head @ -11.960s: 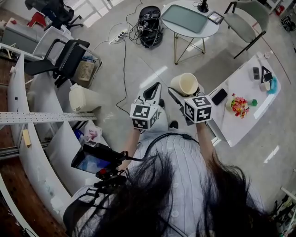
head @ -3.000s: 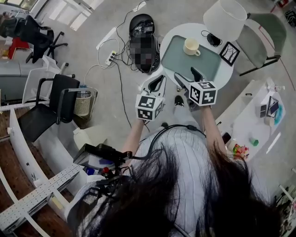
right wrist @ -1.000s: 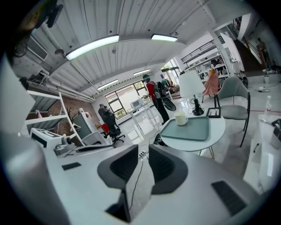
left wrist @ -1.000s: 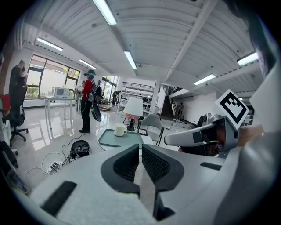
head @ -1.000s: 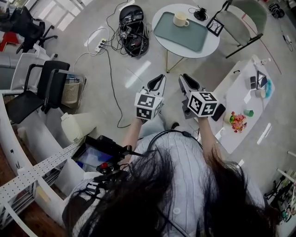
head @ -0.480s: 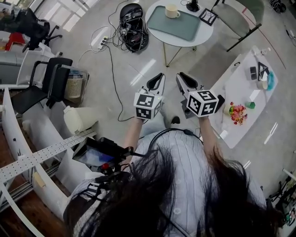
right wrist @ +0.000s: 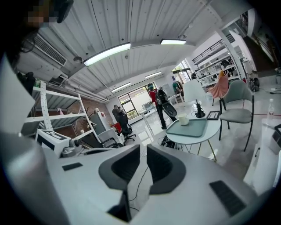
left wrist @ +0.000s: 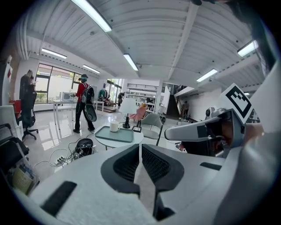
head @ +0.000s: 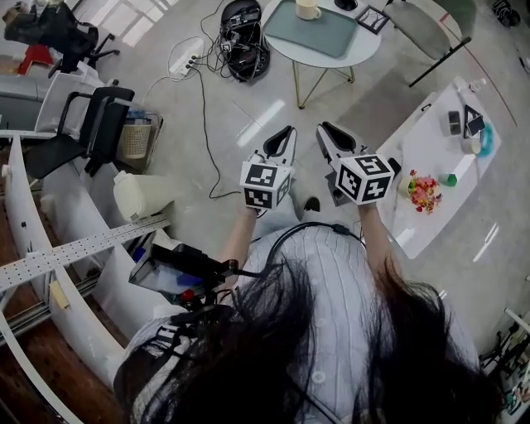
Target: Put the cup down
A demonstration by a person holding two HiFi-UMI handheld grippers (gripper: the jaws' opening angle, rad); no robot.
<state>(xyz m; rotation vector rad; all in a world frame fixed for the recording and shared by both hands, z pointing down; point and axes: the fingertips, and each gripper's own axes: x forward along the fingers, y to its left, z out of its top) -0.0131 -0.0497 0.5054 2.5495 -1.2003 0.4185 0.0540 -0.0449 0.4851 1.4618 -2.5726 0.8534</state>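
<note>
Head view: both grippers are held out in front of the person above bare floor, side by side and pointing toward the round table at the top of the frame. The left gripper and right gripper are near each other but apart, and each carries its marker cube. Left gripper view: its fingers are pressed together at the tips, with nothing between them. Right gripper view: its fingers are also closed, with only a thin sliver of floor showing between them and nothing pinched. The cup, cream-coloured with a handle, stands upright on the green tray near the tray's far edge. The tray lies on the round table, well apart from both grippers. Both gripper views show the same cup ahead of the fingertips, and. A small picture frame stands just beside the tray, and a lamp stands behind it. A grey chair is at the table's right. On the floor left of the table are a black bag with cables and a power strip. A long white table at the right carries a coloured toy. A black chair and a wastebasket are at the left. The left gripper view shows a person with a backpack standing in the background.
</note>
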